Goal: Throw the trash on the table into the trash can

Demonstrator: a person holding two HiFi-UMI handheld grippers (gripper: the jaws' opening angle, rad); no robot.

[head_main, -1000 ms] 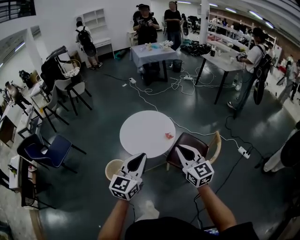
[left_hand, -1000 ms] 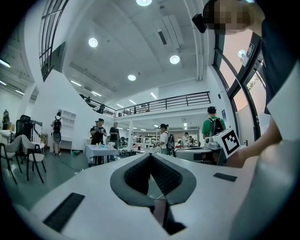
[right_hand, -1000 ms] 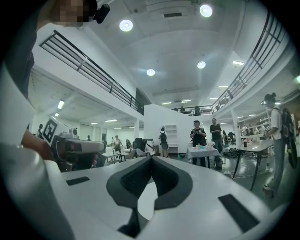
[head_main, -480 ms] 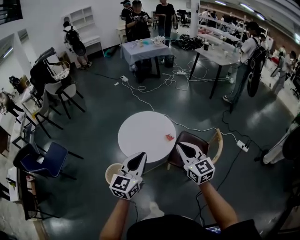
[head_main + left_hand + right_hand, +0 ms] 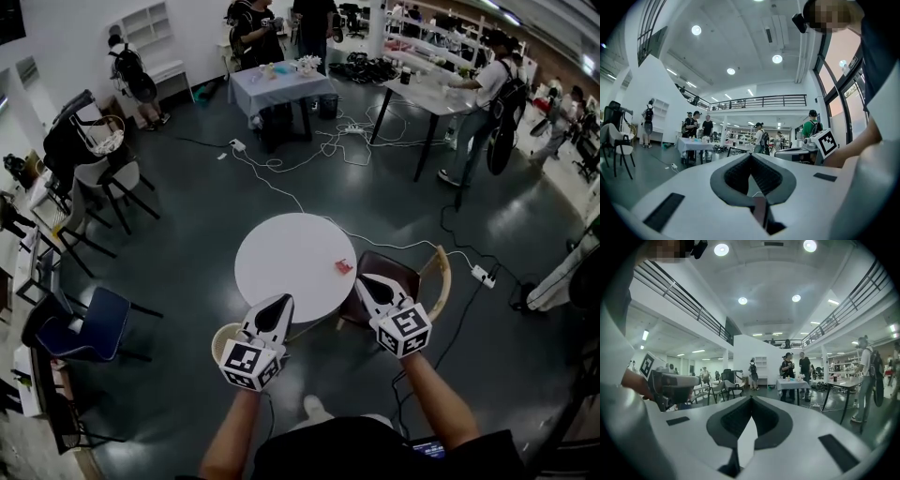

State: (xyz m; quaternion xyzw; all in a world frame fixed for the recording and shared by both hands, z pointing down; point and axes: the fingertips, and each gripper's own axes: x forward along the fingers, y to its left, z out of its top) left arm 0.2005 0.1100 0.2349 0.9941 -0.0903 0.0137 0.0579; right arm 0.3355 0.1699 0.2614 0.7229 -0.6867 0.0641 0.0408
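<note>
A small red piece of trash lies near the right edge of the round white table. A beige trash can stands on the floor at the table's near left, partly hidden by my left gripper. That gripper hovers at the table's near edge, its jaws shut and empty. My right gripper, also shut with nothing in it, is held over the brown chair seat, just short of the trash. Both gripper views look level across the room past the shut left gripper and right gripper; neither shows the table or the trash.
A brown chair with a wooden back stands against the table's right side. Cables and a power strip run over the dark floor. A blue chair is at the left. Several people stand by tables at the far end.
The head view has shifted forward, so the far tables and people sit higher in the picture. Both grippers stay shut, level and side by side before the table.
</note>
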